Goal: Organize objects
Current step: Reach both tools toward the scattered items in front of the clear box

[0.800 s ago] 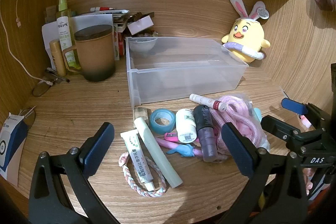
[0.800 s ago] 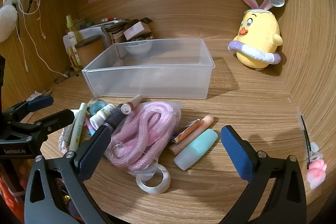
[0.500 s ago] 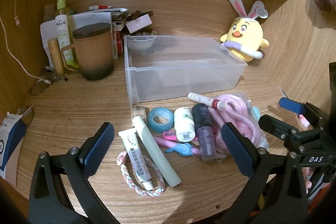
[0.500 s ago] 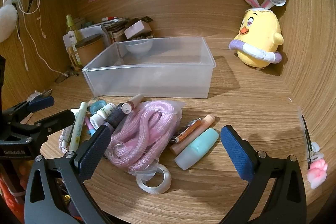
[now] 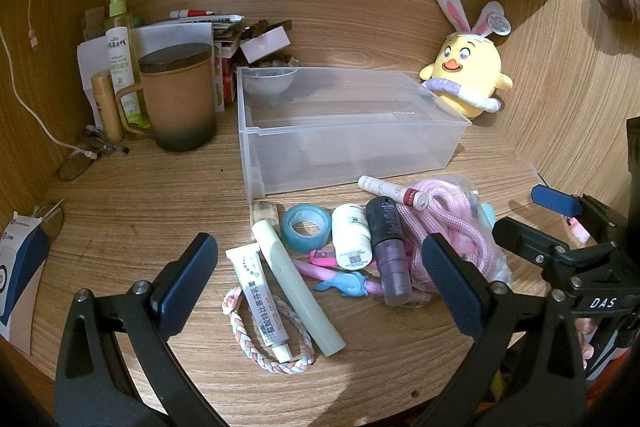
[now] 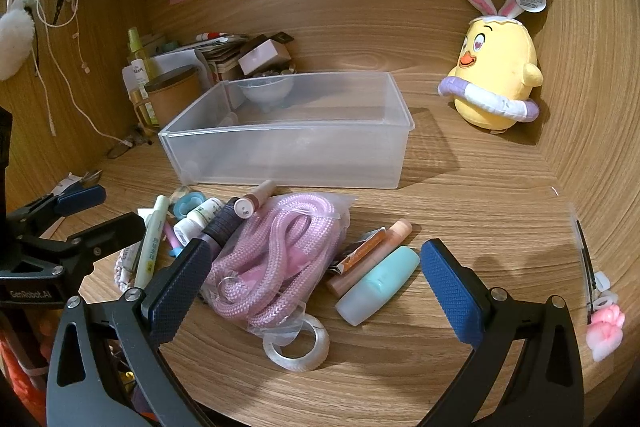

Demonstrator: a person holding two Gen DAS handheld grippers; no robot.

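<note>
A clear plastic bin stands empty mid-desk. In front of it lies a heap of small items: a white tube, a pale green stick, blue tape, a white bottle, a dark purple bottle, and bagged pink rope. A mint bottle, a peach tube and a clear tape roll lie beside the rope. My left gripper hovers open over the tube and stick. My right gripper hovers open over the rope and mint bottle. Neither holds anything.
A brown lidded mug, a spray bottle and stacked papers fill the back left corner. A yellow plush chick sits at the back right. Wooden walls close in on both sides. A braided band lies near the front edge.
The left view has shifted slightly, with the items a bit higher and closer. The right view is nearly the same. Both grippers stay open.
</note>
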